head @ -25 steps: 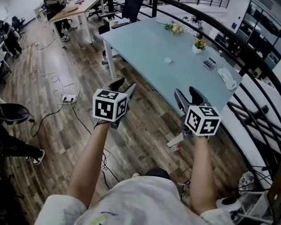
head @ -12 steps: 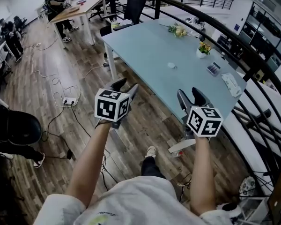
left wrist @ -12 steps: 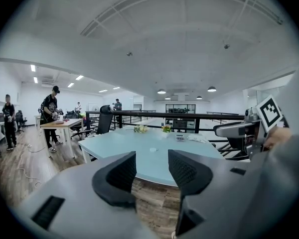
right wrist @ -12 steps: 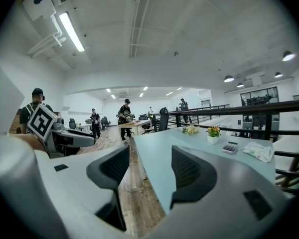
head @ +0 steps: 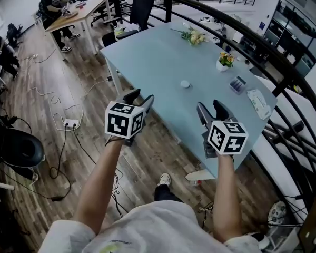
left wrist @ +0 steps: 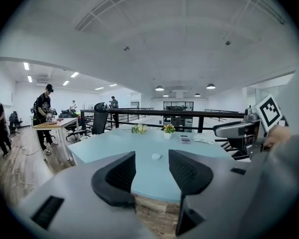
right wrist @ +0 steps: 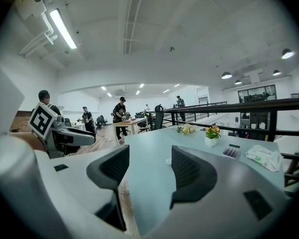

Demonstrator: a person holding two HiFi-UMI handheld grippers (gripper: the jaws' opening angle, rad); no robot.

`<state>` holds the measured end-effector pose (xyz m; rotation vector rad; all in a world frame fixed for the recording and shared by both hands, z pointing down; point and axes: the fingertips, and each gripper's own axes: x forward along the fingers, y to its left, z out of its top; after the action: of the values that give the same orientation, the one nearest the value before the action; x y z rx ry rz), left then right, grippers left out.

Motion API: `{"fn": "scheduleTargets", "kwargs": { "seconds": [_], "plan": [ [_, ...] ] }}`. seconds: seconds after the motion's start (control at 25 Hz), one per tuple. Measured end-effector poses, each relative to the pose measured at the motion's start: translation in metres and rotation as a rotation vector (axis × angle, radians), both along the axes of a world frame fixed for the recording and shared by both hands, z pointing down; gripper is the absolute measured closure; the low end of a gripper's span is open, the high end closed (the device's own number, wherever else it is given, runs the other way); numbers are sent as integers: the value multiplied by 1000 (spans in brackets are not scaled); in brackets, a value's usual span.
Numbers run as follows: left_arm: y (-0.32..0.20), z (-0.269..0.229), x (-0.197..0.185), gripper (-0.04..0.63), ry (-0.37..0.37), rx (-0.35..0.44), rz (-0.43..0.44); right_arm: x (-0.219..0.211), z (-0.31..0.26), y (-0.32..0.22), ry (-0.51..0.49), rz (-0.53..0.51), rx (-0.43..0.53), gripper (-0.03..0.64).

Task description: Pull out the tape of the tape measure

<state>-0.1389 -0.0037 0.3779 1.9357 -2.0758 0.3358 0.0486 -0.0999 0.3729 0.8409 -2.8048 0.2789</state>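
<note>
**Head view:** A person stands at the near long edge of a pale blue table. The left gripper and right gripper are held out side by side, each with its jaws spread wide and nothing between them. One small, pale, round object, judged to be the tape measure, lies alone near the middle of the table, well apart from both grippers. Two lots of flowers stand on the table: a bunch of flowers at the far corner and a potted flower by the far long edge. One dark case and one white packet lie toward the right corner.

**Left gripper view:** The jaws stand apart and bare, framing the tape measure far off on the table. The right gripper shows at the right of the frame.

**Right gripper view:** These jaws are likewise wide and empty. The tape measure peeps out just beside the right-hand jaw.

The step in hand appears to be the approach. To do it well, one gripper probably needs to clamp the tape measure's body from its sides so it cannot slide. The other would then nip the tab at the tape's end and draw it straight out, level with the slot and without twisting. Which way the tab faces cannot be told from here.
</note>
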Motion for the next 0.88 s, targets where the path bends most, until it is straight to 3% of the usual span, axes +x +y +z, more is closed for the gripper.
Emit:
{"fn": "scheduleTargets", "kwargs": {
  "seconds": [0.56, 0.88],
  "plan": [
    [-141, 5, -32, 387, -6, -33, 21, -28, 2, -140, -1, 32, -17, 368],
    [-189, 12, -32, 387, -18, -56, 50, -29, 13, -183, -9, 52, -41, 368]
  ]
}}
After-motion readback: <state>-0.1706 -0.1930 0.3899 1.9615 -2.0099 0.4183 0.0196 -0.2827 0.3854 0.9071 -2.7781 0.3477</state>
